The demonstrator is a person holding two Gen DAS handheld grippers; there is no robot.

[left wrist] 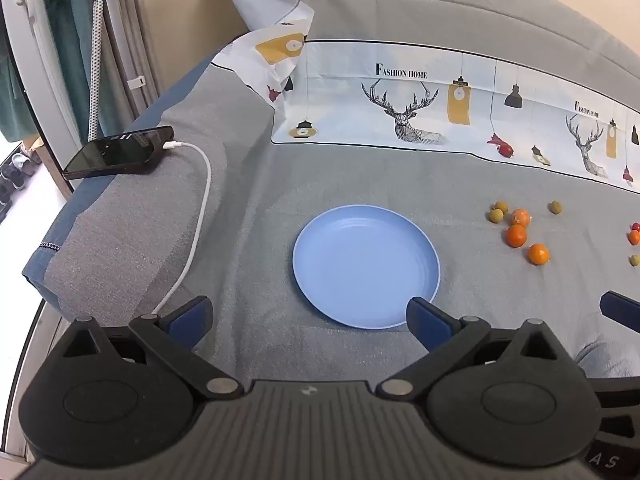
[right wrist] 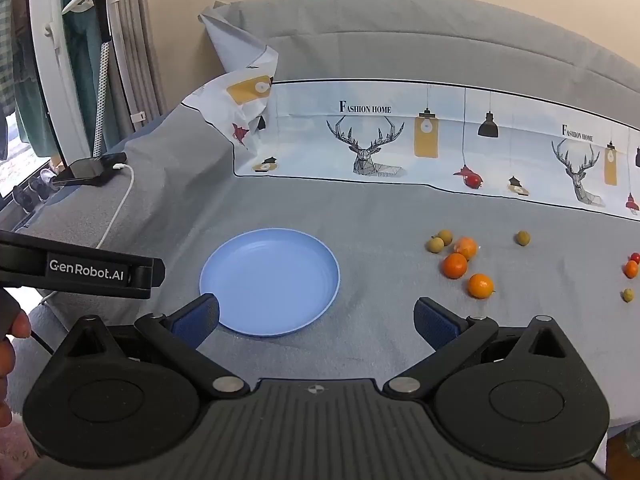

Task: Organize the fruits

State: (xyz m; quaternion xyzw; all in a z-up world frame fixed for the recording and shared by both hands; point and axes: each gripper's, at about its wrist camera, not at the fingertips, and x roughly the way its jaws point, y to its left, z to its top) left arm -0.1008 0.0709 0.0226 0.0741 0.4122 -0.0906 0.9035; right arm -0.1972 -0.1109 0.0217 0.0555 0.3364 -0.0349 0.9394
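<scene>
- Blue plate lies flat on the grey bed cover, with nothing on it; in the right wrist view the same plate sits left of centre.
- Left hand-held gripper hangs over the near edge of the plate, fingers spread wide, nothing between them.
- Right hand-held gripper is also spread wide and holds nothing; its left finger overlaps the plate's near-left rim in the picture, and whether it touches cannot be told.
- Three oranges lie in a loose group on the cover, well to the right of the plate.
- Two small yellow-green fruits lie just beyond the oranges, and another lies apart, farther right.
- At the far right edge are a small red fruit, a fourth orange and one more green fruit.
- A black phone on a white charging cable rests on the left edge of the bed.
- A printed cloth with deer and lamps runs along the far side.
</scene>
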